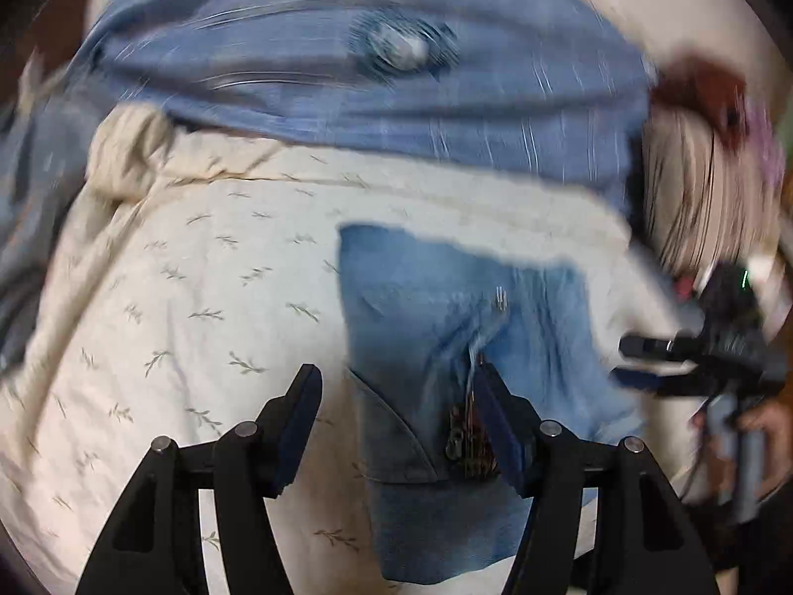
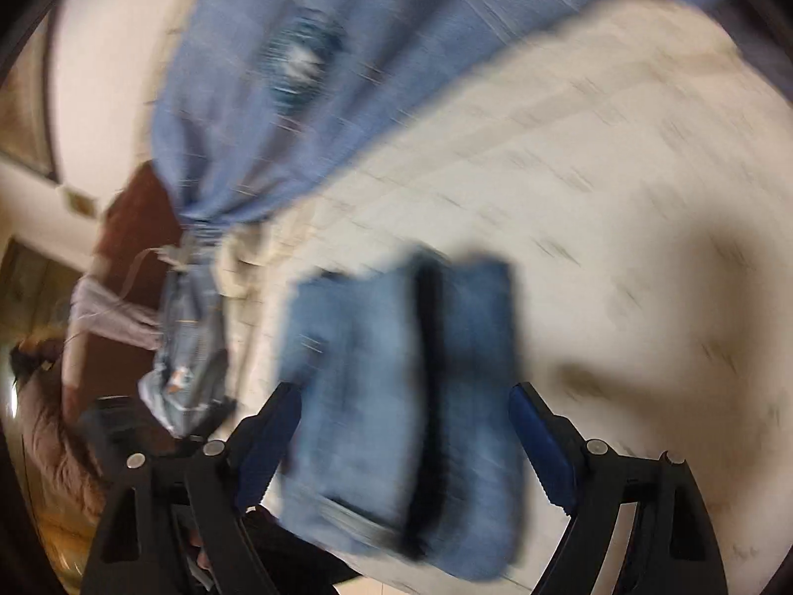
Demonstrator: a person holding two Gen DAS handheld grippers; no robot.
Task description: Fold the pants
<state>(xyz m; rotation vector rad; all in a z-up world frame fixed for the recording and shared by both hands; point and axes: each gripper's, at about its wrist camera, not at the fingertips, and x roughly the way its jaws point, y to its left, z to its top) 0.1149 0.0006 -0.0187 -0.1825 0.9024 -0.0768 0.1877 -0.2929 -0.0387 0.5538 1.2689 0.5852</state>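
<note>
We are looking at the pants (image 1: 461, 347), blue denim jeans folded into a compact rectangle and lying on a bed sheet (image 1: 198, 297), cream with small leaf sprigs. In the left wrist view the zipper (image 1: 468, 426) and fly seam are showing near the right-hand finger, with a curved pocket edge just left of it. The fabric is fading from paler blue at the far edge to darker blue at the near edge. In the right wrist view the pants (image 2: 396, 421) are appearing as stacked layers with a dark crease running down the middle, though heavy motion blur is smearing the detail, so the layer count is unclear to us.

The left gripper (image 1: 396, 421) is hovering with its fingers spread wide; the right-hand one is overlapping the fly in the picture, and nothing is being gripped. The right gripper (image 2: 406, 441) is likewise spread, its fingers straddling the folded bundle on either side without pinching it.

Beyond the pants, a blue blanket (image 1: 371, 74) with a round pale patch is lying across the far side of the bed.
</note>
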